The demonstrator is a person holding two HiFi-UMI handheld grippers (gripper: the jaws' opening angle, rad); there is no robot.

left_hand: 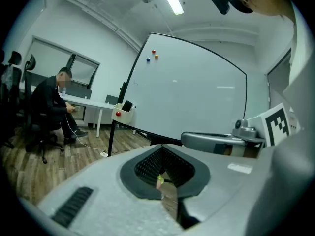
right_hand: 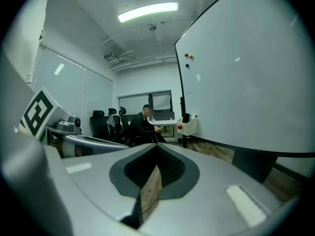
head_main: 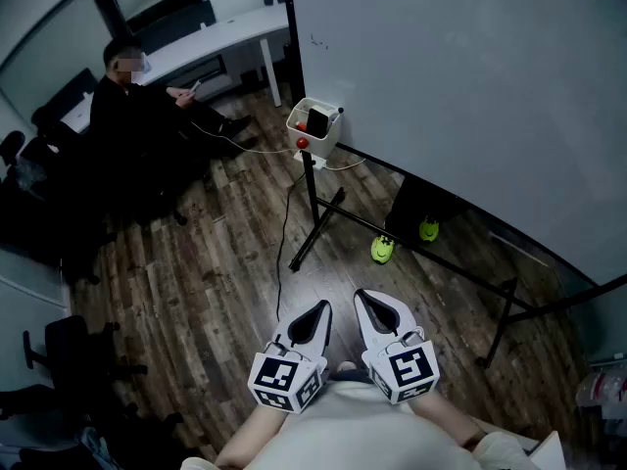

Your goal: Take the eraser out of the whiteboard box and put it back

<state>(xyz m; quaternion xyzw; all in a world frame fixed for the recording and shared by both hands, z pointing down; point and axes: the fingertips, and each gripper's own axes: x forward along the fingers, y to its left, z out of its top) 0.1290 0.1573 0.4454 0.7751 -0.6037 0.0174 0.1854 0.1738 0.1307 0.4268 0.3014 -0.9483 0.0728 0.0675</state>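
Carried the left claw (head_main: 315, 319) and right claw (head_main: 377, 313) side by side close to the body, each pressed together on nothing, aimed a little below level toward 12 o'clock. Probably held shut and low because too far off for any reach.

Found the box (head_main: 313, 137) well apart at 12 o'clock, fixed at the lower left corner of the whiteboard (head_main: 460, 86), open at the top. Found the eraser (head_main: 318, 121) standing inside, dark top above the rim; likely stored that way for an easy pinch from above. Noted a red knob (head_main: 303, 144) on the box front.

Judged the floor (head_main: 225, 272) between claws and box mostly bare, though not a clean lane:
- a leg of the stand (head_main: 318, 213) splayed out at 12 o'clock
- a cable (head_main: 285, 228) trailing just beside that leg
- two green things (head_main: 382, 251) at 1 o'clock, near the board's lower rail

Reckoned the approach freer from 11 o'clock. Noted a seated person (head_main: 137, 111) at 10 o'clock by a table (head_main: 225, 32), well apart from the box. Would need one claw spread before arrival at the rim.
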